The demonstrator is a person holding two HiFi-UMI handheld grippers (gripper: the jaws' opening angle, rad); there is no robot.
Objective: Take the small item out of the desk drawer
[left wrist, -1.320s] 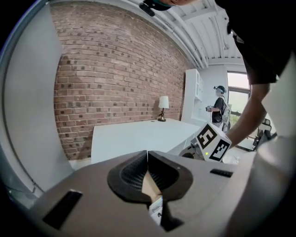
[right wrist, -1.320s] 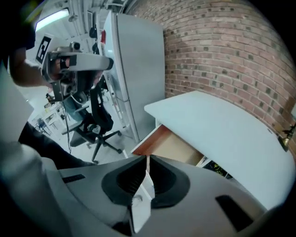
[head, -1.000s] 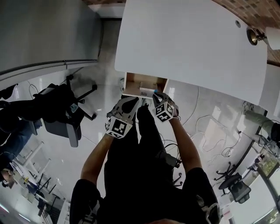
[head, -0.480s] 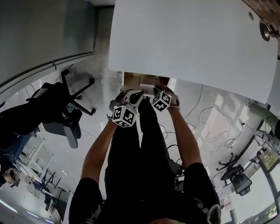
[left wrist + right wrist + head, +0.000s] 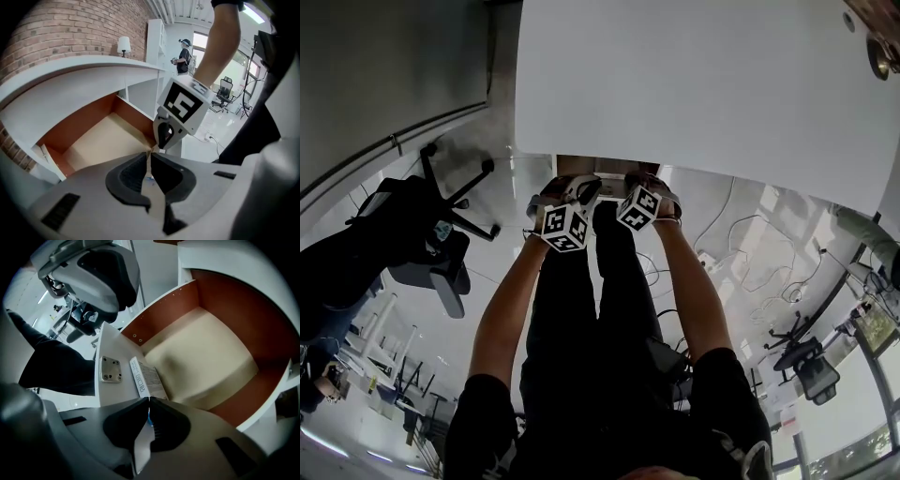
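Observation:
The desk drawer (image 5: 206,348) stands pulled out, with brown walls and a pale bottom. A small white printed box (image 5: 147,378) lies inside it against the white front panel (image 5: 110,394). My right gripper (image 5: 149,401) is shut, and its tips rest at the box's near end; a grip on the box does not show. My left gripper (image 5: 149,159) is shut over the drawer's front corner, with the right gripper (image 5: 164,136) just beyond it. In the head view both grippers (image 5: 581,187) (image 5: 649,187) reach under the white desk top (image 5: 694,84), which hides most of the drawer.
A metal plate with screws (image 5: 111,369) sits on the drawer's front panel. A black office chair (image 5: 431,234) stands at my left, and cables (image 5: 750,262) trail over the floor at my right. A lamp (image 5: 123,45) stands on the desk by the brick wall.
Both grippers have moved forward towards the drawer. The desk edge now covers most of the drawer and the box in the head view.

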